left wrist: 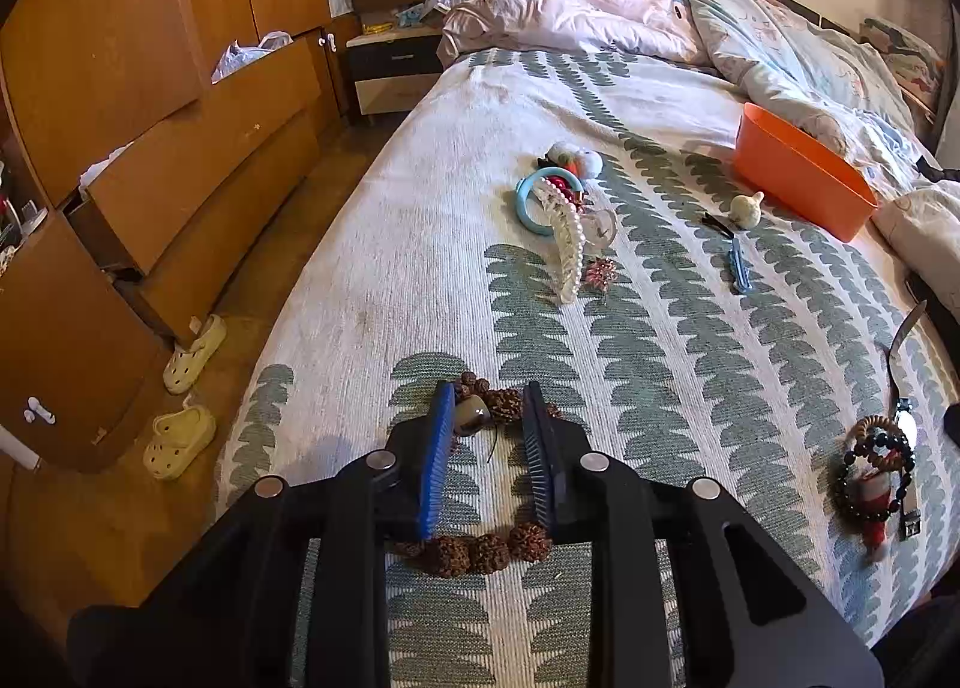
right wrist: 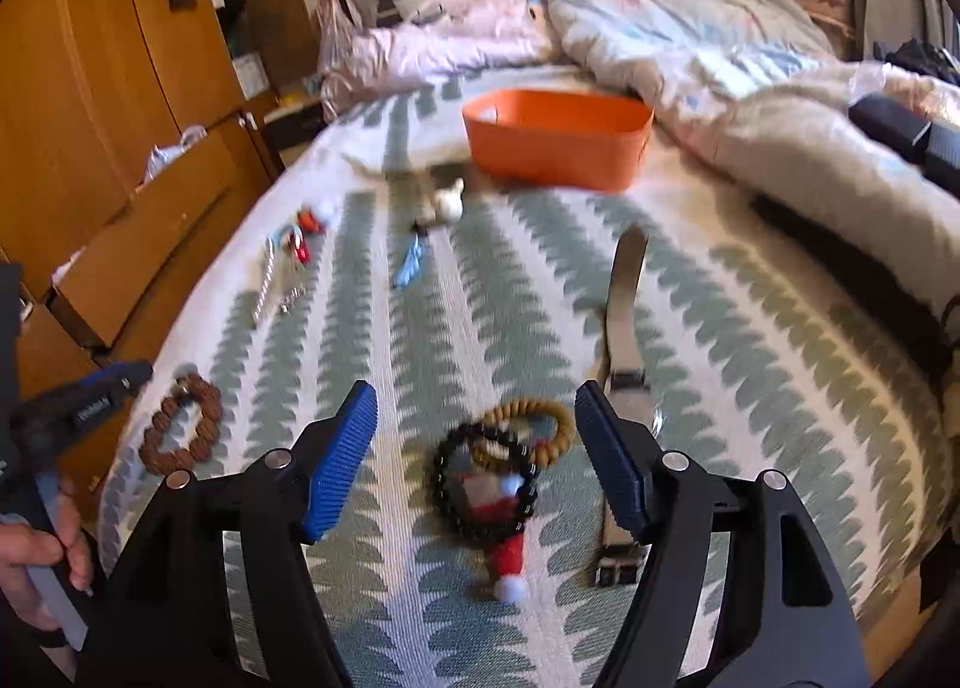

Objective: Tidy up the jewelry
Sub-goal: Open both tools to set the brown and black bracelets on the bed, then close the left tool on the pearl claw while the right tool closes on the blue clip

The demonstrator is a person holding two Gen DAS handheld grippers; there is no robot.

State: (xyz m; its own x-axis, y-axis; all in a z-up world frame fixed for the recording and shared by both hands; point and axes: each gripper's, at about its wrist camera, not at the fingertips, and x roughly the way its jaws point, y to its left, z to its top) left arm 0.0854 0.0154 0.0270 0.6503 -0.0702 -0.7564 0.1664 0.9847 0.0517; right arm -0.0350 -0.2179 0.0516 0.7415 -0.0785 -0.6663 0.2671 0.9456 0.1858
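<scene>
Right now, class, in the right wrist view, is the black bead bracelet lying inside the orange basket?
No: the black bead bracelet lies on the bedspread between the open right gripper fingers, well short of the orange basket.

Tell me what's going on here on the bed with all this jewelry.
A person is sorting jewelry on a bed with a hand-held tool in each hand. The left tool stands slightly open over a brown seed-bead bracelet lying on the bedspread, not pinching it. The right tool is wide open above a black bead bracelet, a tan bead bracelet and a small Santa-hat charm. An orange bin waits farther up the bed.
</scene>
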